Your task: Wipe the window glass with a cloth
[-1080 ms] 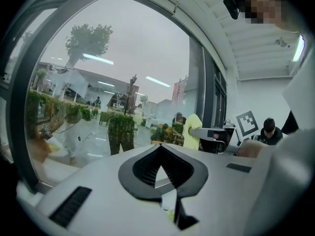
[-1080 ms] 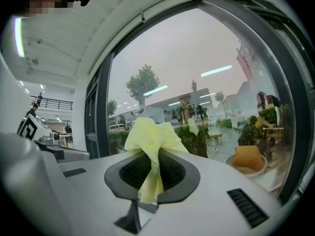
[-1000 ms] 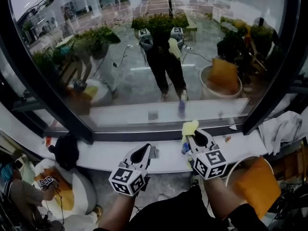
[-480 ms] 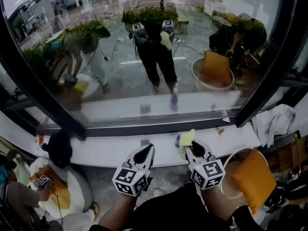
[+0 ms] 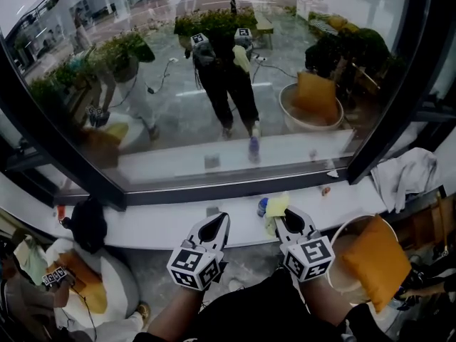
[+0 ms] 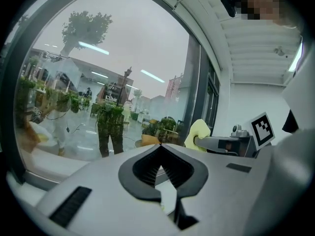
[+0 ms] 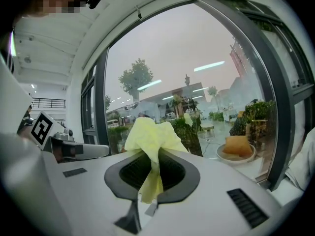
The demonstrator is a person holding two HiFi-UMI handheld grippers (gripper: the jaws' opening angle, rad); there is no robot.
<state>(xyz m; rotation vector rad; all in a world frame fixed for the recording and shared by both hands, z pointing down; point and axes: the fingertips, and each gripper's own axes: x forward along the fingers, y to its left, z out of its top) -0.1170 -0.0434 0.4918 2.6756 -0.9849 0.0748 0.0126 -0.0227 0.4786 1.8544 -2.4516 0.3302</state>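
Over the last second the right tongs [image 5: 283, 218] draw back from the window glass [image 5: 214, 84] toward the person. The yellow cloth [image 5: 276, 205] now sits over the white sill [image 5: 142, 226], near the pane but apart from it. The right tongs are clamped on the cloth's middle, with its folds bunched out past the tips. The left tongs [image 5: 216, 221] are pressed together on nothing, just to the left. Wiping looks paused; the cloth likely has to go forward again to meet the glass.

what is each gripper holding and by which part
The right gripper pinches the yellow cloth at its bunched middle, loose ends either side. The left gripper is shut on nothing.
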